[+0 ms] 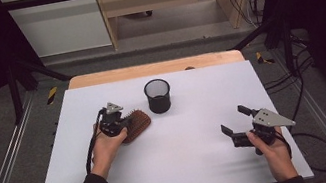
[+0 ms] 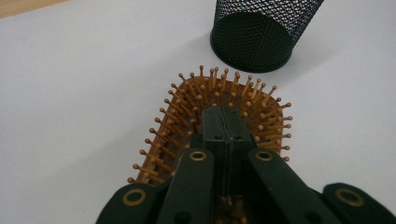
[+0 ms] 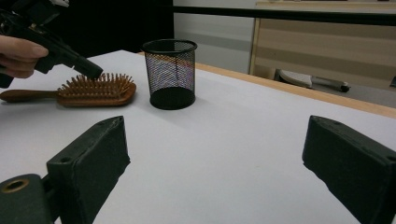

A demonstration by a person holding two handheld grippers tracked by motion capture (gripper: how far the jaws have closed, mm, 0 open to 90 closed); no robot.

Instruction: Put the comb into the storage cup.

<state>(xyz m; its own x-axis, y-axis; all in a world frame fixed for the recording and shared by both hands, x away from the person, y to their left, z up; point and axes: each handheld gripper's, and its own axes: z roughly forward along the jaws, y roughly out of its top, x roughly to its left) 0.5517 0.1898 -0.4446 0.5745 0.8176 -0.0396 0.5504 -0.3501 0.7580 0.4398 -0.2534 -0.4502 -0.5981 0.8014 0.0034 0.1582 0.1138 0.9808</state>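
Note:
A brown wooden hairbrush (image 1: 138, 124) (image 2: 173, 136) (image 3: 99, 93) lies bristles up on the white table, left of centre, its handle pointing toward the person. My left gripper (image 1: 127, 121) (image 2: 223, 115) (image 3: 91, 72) is shut, its joined tips resting over the bristles with nothing between the jaws. A black mesh cup (image 1: 158, 96) (image 2: 261, 32) (image 3: 170, 74) stands upright just beyond the brush head. My right gripper (image 1: 234, 120) (image 3: 215, 154) is held low over the table at the right, jaws wide open with nothing between them, facing the cup and brush.
The white sheet (image 1: 188, 158) covers a wooden table whose far edge (image 1: 154, 68) shows behind the cup. Metal rails run along both sides, cables lie on the floor at the right, and wooden furniture stands beyond.

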